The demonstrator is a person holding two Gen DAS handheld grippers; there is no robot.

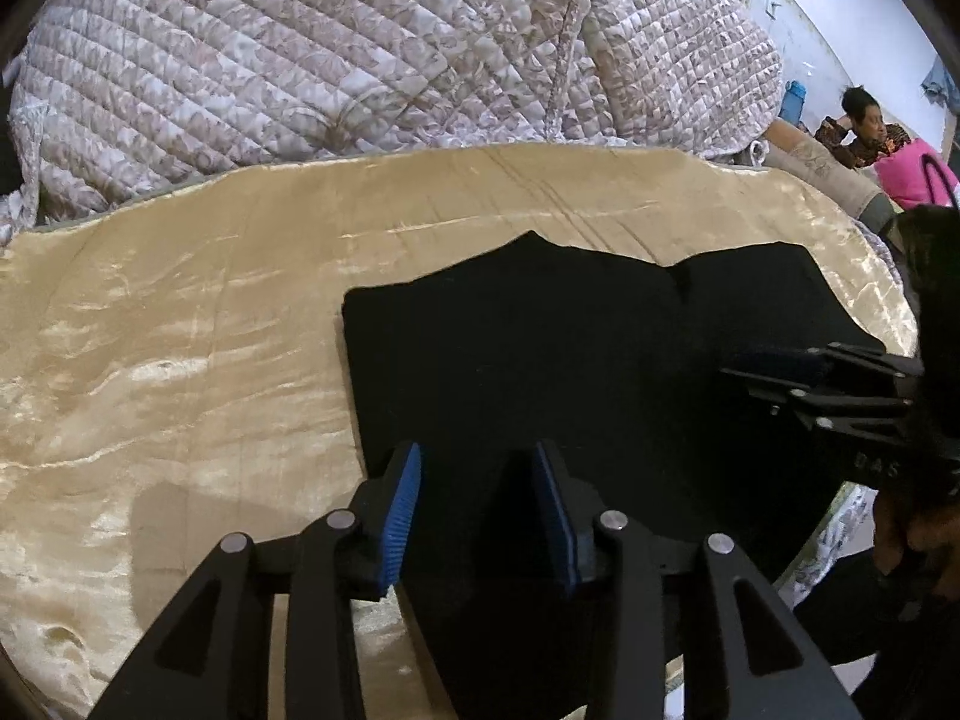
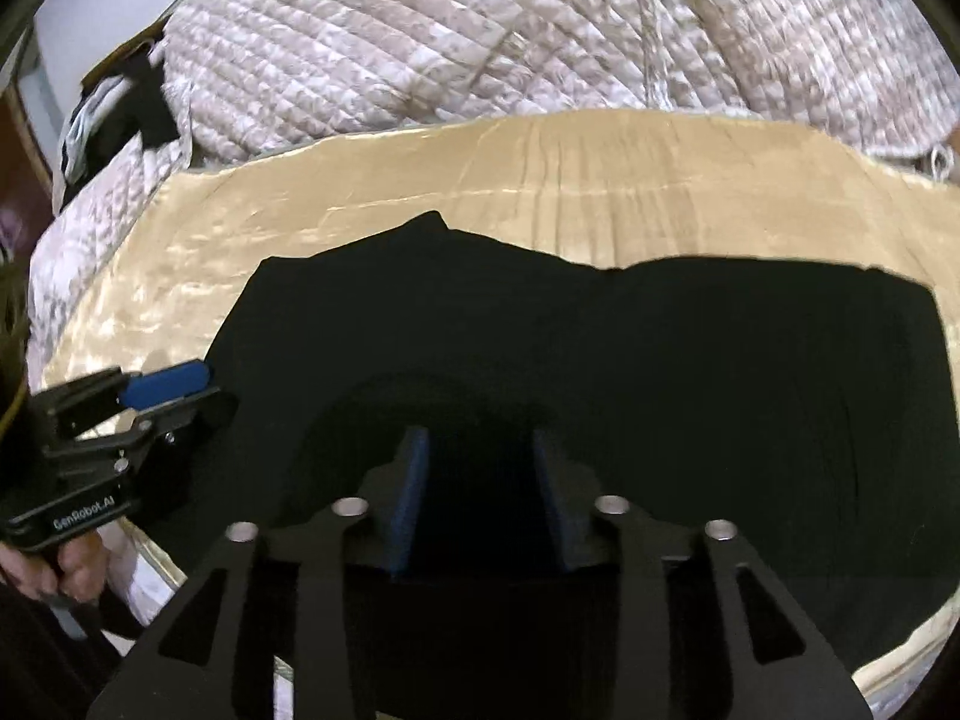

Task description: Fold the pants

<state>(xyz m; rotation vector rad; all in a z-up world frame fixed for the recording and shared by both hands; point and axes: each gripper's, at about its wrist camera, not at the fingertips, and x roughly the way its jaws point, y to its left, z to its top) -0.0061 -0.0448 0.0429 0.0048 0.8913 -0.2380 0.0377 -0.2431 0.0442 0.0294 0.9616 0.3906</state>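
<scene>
Left gripper (image 1: 474, 468): blue pads (image 1: 401, 516) parted, hovering over the near left edge of the black pants (image 1: 570, 360), nothing pinched between them.
Right gripper (image 2: 480, 450): jaws apart too, released; only dark cloth shows in the gap, and the pads do not press on it.
Pants: lying flat and folded on the gold satin sheet (image 1: 180, 330), both tools just above the near side.
Person's hand (image 2: 54, 570): seen at the handle of the left tool, lower left of the right view.
Behind: quilted floral bedspread (image 1: 300, 60) heaped along the far edge of the sheet.
Containers: one blue bottle-like item (image 1: 795, 99) far right, contents impossible to tell.
Hard to read: the pants' folds and seams vanish in the black; the right pads sit in deep shadow; a seated person (image 1: 864, 126) is cut off at the right edge.
</scene>
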